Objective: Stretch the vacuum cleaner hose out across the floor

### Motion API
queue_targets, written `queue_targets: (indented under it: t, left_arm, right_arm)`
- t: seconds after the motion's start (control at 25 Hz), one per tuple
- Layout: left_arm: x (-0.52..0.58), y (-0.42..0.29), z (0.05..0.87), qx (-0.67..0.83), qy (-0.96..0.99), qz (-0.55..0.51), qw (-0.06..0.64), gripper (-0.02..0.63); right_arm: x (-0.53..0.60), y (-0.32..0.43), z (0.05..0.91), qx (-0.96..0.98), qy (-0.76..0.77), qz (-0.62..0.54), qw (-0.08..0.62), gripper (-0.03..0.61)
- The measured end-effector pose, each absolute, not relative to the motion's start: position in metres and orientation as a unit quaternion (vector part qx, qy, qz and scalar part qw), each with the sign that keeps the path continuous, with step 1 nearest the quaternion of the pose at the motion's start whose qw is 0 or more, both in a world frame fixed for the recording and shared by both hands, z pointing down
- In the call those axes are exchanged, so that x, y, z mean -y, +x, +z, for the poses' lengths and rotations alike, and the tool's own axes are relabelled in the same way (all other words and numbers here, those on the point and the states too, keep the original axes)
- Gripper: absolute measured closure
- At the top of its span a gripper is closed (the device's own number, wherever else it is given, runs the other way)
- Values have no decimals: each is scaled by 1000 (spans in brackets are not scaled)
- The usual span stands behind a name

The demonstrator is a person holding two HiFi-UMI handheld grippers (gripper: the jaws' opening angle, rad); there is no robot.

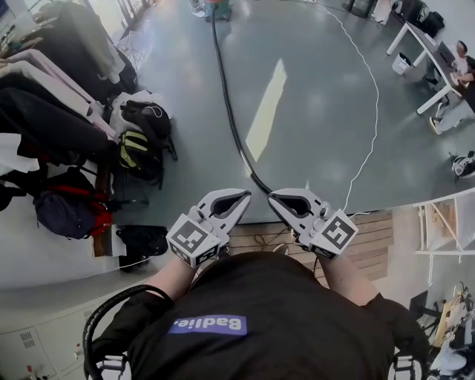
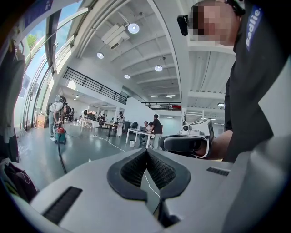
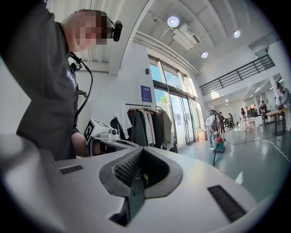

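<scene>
A long black hose (image 1: 226, 96) runs over the grey floor from a red-and-green vacuum cleaner (image 1: 215, 7) at the far end towards me. Its near end drops out of sight between my two grippers. My left gripper (image 1: 243, 196) and right gripper (image 1: 273, 197) are held side by side at waist height, tips close together. In the left gripper view the left gripper (image 2: 146, 150) is shut with nothing between its pads; the hose (image 2: 59, 159) lies far off. In the right gripper view the right gripper (image 3: 142, 149) is shut too, and no hose shows in it.
A person (image 2: 57, 111) bends over the vacuum cleaner (image 2: 60, 135). A clothes rack (image 1: 44, 89) and backpacks (image 1: 141, 141) line the left side. A thin white cable (image 1: 371, 111) crosses the floor. Desks (image 1: 438, 59) and a bin (image 1: 401, 64) stand far right; a wooden pallet (image 1: 371, 237) lies near me.
</scene>
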State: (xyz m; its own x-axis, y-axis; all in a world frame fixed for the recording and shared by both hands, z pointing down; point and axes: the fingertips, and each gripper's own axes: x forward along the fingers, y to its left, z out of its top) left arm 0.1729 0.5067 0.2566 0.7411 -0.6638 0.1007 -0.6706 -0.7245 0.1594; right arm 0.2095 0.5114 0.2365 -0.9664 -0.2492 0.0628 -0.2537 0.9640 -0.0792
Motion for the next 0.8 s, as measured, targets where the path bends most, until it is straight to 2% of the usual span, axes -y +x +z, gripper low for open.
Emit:
queue_targets:
  t: [0.8]
  left_arm:
    - [-507,184,258,358,930,26,86,604]
  right_arm:
    - [-515,225,237,989,140,47,16,574]
